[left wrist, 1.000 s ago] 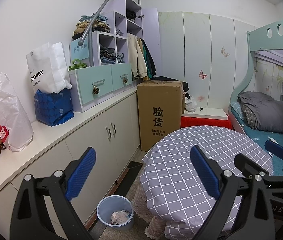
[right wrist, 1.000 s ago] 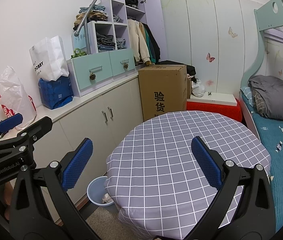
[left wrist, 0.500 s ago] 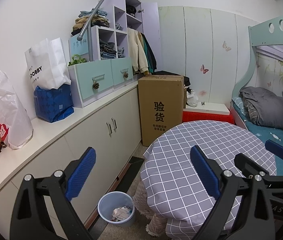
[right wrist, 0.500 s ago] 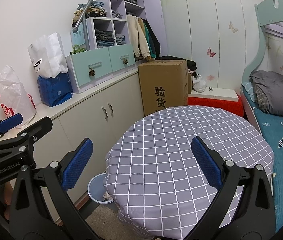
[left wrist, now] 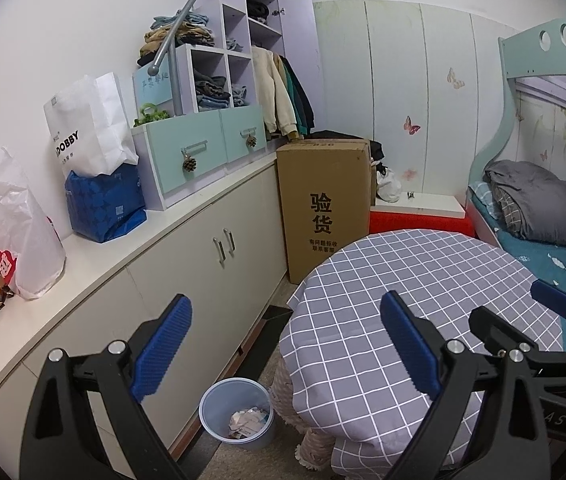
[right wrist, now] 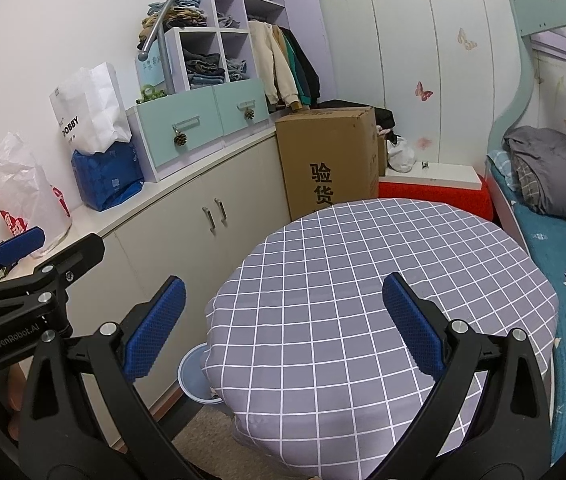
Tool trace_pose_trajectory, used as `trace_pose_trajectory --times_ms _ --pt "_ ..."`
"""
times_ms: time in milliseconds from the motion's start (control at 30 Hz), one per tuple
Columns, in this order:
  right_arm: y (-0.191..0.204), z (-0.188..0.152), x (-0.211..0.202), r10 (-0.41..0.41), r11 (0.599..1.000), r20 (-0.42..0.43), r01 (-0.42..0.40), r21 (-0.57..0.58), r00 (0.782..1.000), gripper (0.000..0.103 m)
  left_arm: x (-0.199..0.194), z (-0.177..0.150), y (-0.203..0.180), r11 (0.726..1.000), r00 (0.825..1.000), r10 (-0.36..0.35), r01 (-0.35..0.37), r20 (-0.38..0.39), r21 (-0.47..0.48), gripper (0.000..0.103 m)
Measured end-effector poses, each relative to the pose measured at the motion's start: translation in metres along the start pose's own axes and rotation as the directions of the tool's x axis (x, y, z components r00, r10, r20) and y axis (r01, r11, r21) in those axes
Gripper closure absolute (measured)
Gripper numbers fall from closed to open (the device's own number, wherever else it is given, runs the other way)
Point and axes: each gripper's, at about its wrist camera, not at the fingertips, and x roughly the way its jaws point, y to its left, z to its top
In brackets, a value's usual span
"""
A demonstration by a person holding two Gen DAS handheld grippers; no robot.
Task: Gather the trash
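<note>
Left wrist view: both tongs, left (left wrist: 283, 344) and right (right wrist: 281, 322), spread, empty, held over table (left wrist: 423, 280). Trash (left wrist: 249, 422) in bin (left wrist: 219, 396) beside table, likely collected.

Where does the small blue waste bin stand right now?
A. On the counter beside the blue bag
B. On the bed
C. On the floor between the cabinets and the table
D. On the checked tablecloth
C: the waste bin sits on the floor, cabinets left, table right.
</note>
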Motion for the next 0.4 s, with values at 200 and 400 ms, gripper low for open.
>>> trace_pose_trajectory --times_ms 200,400 --pt "-0.018 0.0 0.01 0.002 1.0 -0.014 -0.002 0.024 1.0 0.006 0.014 0.002 -0.016 1.0 1.0 -0.001 0.002 -0.024 0.023 0.01" --pt "-0.045 -0.004 0.026 -0.021 0.998 -0.043 0.023 0.053 0.999 0.006 0.039 0.002 -0.043 0.999 0.997 -0.02 0.024 -0.07 0.048 0.01"
